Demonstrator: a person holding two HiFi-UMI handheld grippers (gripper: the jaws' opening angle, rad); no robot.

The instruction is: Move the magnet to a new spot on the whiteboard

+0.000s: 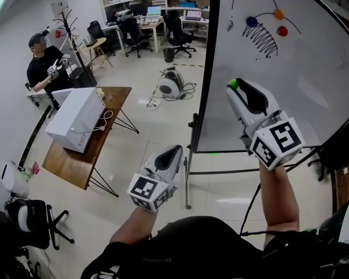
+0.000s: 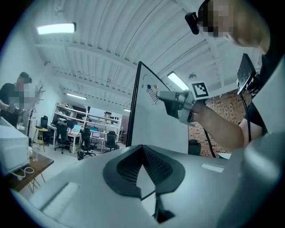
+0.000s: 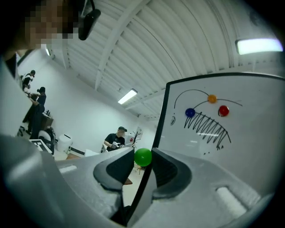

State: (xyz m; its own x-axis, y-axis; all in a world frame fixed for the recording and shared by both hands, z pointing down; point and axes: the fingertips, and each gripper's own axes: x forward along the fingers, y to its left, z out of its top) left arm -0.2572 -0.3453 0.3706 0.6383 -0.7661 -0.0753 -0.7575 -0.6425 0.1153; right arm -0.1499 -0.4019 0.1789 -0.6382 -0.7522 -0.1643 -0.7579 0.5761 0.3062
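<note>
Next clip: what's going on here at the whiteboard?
A person holds a gripper in each hand. The right gripper clamps a green magnet at its jaw tips, close to the whiteboard; contact is unclear. A blue magnet, orange magnet and red magnet sit higher up. The left gripper is low, shut and empty.

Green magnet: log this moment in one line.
right gripper: shut on green magnet | left gripper: shut, empty | whiteboard: just ahead

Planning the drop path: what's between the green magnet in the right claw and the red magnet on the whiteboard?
Black hatched scribble on the whiteboard sits between green magnet and red magnet; seen in head view and right gripper view.
</note>
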